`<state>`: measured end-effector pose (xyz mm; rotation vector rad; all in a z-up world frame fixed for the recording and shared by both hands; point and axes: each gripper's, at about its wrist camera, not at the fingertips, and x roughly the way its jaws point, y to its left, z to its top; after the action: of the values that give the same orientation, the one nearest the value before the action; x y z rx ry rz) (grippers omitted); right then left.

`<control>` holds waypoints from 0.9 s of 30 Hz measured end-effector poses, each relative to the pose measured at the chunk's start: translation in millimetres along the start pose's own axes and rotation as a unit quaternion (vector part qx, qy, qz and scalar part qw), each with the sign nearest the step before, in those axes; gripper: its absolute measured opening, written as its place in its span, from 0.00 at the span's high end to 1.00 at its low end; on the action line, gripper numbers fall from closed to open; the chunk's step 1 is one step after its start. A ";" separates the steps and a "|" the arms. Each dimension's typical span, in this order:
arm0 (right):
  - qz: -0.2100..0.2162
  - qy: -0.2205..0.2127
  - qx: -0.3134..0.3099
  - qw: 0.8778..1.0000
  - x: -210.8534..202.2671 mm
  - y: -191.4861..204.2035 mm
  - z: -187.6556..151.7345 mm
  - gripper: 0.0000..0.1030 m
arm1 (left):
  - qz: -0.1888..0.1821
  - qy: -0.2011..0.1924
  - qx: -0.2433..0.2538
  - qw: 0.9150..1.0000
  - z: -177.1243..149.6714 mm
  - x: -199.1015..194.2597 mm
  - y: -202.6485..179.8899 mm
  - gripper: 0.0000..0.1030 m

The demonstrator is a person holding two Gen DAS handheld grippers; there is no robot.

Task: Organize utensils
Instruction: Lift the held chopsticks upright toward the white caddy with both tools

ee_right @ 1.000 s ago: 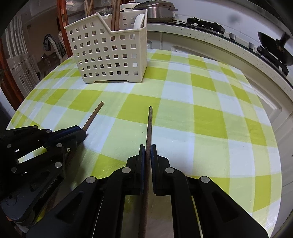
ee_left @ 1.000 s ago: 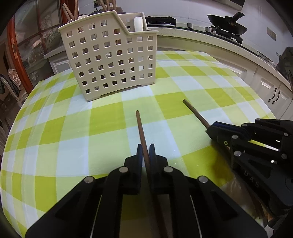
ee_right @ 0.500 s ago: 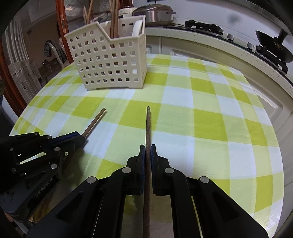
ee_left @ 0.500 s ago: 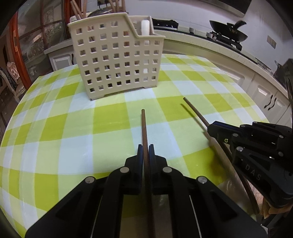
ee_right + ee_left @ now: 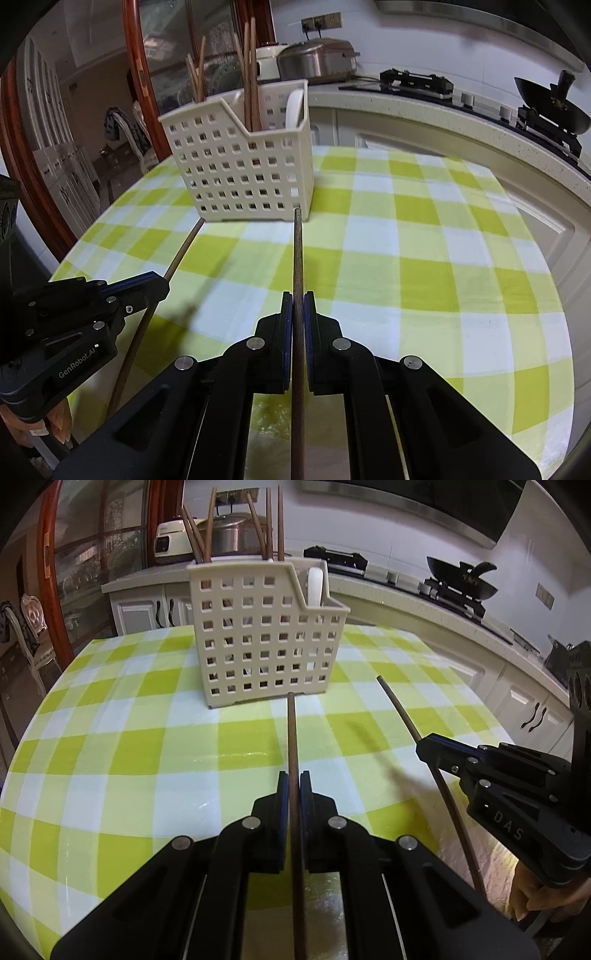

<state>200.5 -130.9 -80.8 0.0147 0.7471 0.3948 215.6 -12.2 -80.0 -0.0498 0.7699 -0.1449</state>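
Each claw (image 5: 294, 782) (image 5: 297, 304) angles downward, clamping a chopstick (image 5: 293, 734) (image 5: 297, 251).

A green-and-white checked tablecloth (image 5: 147, 746) is covering the table; the cream basket (image 5: 258, 638) is holding brown chopsticks (image 5: 275, 520).

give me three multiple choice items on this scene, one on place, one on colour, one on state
1. Where does the utensil basket stand?
A. on the checked tablecloth
B. on the stove
C. on a chair

2. What colour is the basket?
A. red
B. cream
C. black

3. What is the left gripper doing?
A. hanging open
B. gripping a spoon
C. gripping a chopstick

Answers: 1 A, its base sits on the green and white cloth. 2 B, its perforated walls are cream. 3 C, the jaws clamp the brown stick.
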 end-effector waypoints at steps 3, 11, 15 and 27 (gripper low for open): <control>0.003 -0.013 0.002 1.000 -7.1 0.1 3.3 0.93 | 0.001 -0.009 0.000 1.000 2.2 -7.9 0.4 0.94; 0.019 -0.055 0.005 0.998 -30.3 2.7 10.9 0.93 | 0.006 -0.037 -0.008 0.999 6.9 -31.6 4.8 0.94; 0.024 -0.068 0.003 0.997 -38.5 5.6 12.7 0.93 | 0.013 -0.056 -0.012 0.998 9.7 -44.7 9.4 0.94; 0.035 -0.113 -0.008 0.993 -62.0 14.8 17.9 0.93 | 0.020 -0.091 -0.018 0.995 13.0 -72.2 17.1 0.94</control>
<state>166.1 -137.0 -24.5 0.0707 0.5211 0.4580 175.5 15.4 -22.5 -0.0811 0.5902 -0.0871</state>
